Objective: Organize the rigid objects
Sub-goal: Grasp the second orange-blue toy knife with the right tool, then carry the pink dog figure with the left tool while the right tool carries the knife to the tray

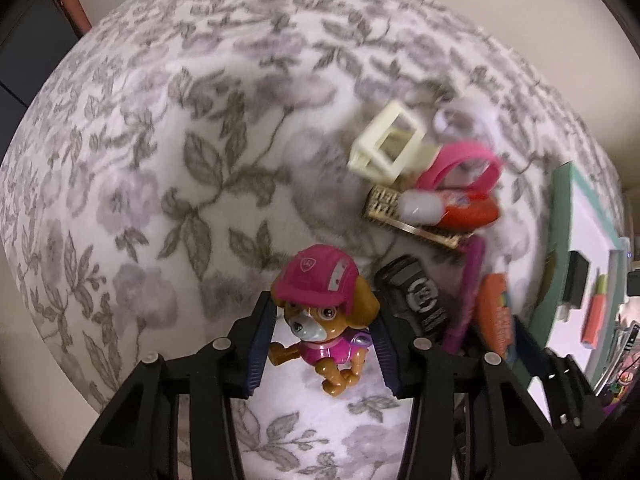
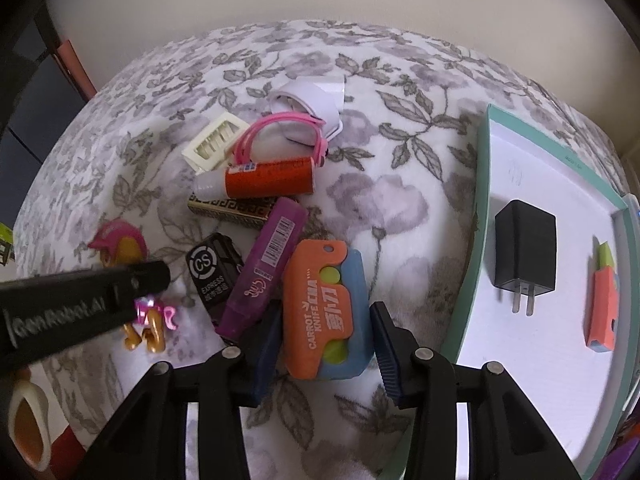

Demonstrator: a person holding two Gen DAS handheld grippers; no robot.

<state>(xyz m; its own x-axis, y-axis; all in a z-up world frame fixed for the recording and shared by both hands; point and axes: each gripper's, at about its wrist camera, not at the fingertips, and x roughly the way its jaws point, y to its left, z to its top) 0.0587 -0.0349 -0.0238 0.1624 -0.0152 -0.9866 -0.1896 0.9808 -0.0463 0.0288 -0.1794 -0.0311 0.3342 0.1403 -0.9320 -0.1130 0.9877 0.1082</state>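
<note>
A toy dog with a pink cap sits between the blue pads of my left gripper, which points straight down over the floral blanket and is shut on it. The right wrist view shows that gripper from the side, with the toy dog's legs hanging below it. My right gripper has an orange and blue carrot knife between its fingers, and both pads touch the knife's sides.
A teal-rimmed white tray at the right holds a black plug and another orange knife. Piled beside my grippers are a purple marker, a black cutter, an orange-red tube, a gold-patterned box, a cream frame and a pink band.
</note>
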